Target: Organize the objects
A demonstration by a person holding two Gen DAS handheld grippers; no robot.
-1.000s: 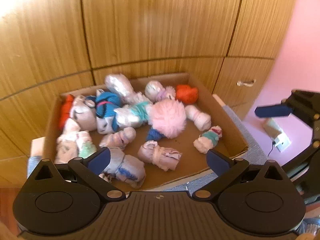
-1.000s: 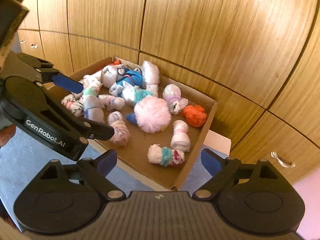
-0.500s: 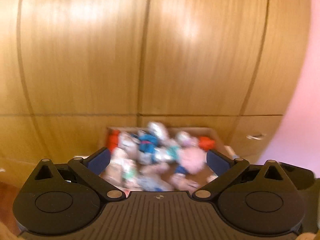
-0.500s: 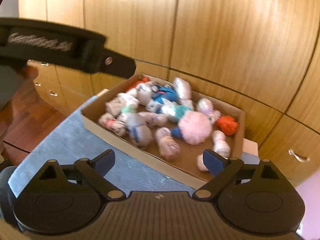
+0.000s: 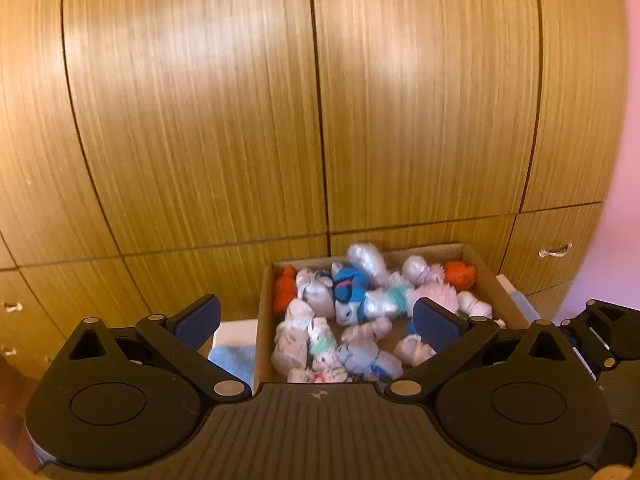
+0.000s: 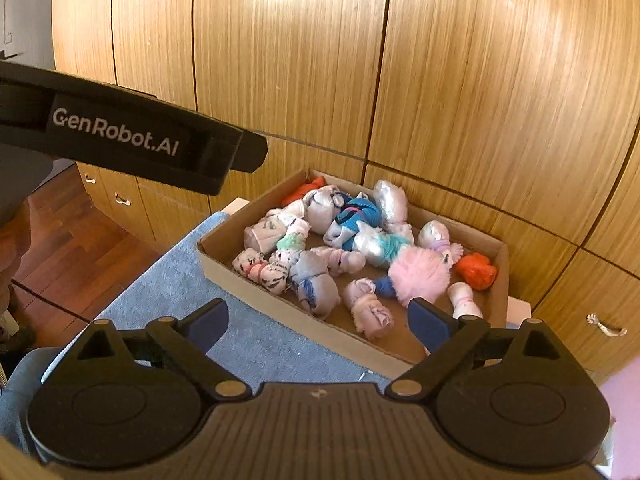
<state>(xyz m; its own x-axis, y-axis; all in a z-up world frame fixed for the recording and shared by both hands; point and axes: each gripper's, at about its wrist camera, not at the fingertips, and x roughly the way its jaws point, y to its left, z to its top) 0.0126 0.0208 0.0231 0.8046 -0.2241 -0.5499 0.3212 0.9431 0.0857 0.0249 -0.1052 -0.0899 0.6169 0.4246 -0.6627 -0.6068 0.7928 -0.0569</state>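
Both claws, left (image 5: pixel 316 318) and right (image 6: pixel 318 320), hang wide and empty above the box (image 6: pixel 256 284); the packed socks (image 6: pixel 316 284) risk a double grab.

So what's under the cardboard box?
The cardboard box sits on a blue-grey cloth, with a white edge showing at its far left corner. What lies beneath the cloth is covered.

1 box (image 6: pixel 256 286), about 15 sock bundles (image 6: pixel 316 286)
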